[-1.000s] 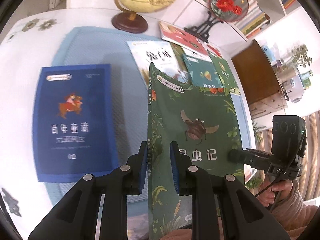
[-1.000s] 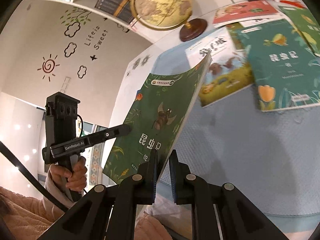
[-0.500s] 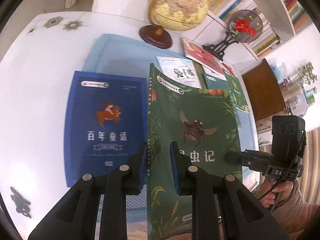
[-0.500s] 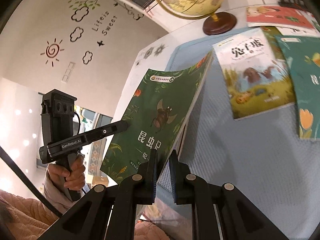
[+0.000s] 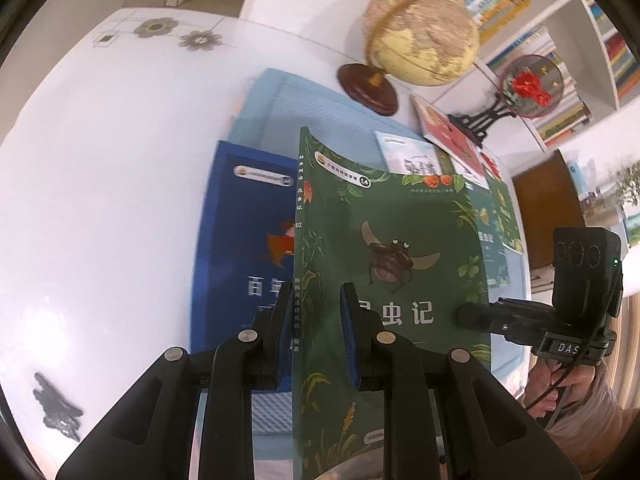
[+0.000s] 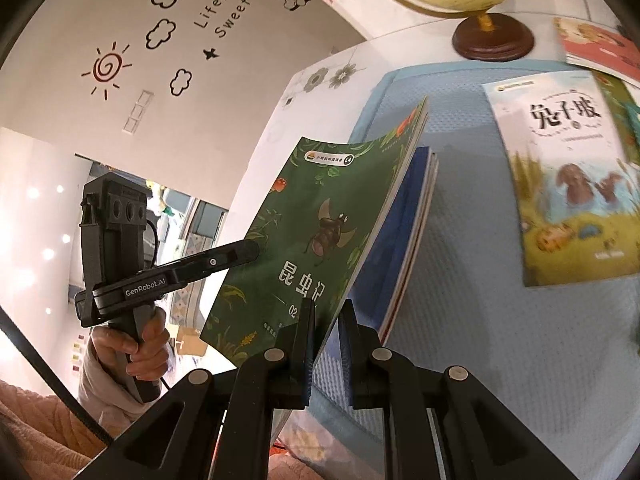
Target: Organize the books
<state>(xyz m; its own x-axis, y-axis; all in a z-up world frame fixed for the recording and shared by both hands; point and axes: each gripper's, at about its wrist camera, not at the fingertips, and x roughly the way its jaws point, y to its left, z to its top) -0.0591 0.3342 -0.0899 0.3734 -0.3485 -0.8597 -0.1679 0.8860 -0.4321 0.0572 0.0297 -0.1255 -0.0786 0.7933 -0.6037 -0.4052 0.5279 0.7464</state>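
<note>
A green book with a beetle on its cover (image 5: pixel 400 248) hangs tilted above the blue mat, held from both sides. My left gripper (image 5: pixel 316 296) is shut on its spine edge. My right gripper (image 6: pixel 328 312) is shut on the opposite long edge of the green book (image 6: pixel 320 220). Each gripper shows in the other's view: the right gripper (image 5: pixel 460 316) at the cover's right edge, the left gripper (image 6: pixel 252 249) at its left. A dark blue book (image 5: pixel 240 248) lies flat on the mat, its right part hidden under the green one; the blue book (image 6: pixel 412 232) shows just beneath.
A globe (image 5: pixel 420 32) on a wooden base stands at the back of the white table (image 5: pixel 100 200). A rabbit picture book (image 6: pixel 572 184), a red book (image 6: pixel 600 48) and more green books (image 5: pixel 500 208) lie on the blue mat (image 6: pixel 460 340). A round fan ornament (image 5: pixel 528 84) stands by the bookshelves.
Both grippers have carried the green book to the left across the mat. It was beside the blue book and now overlaps the blue book's right part.
</note>
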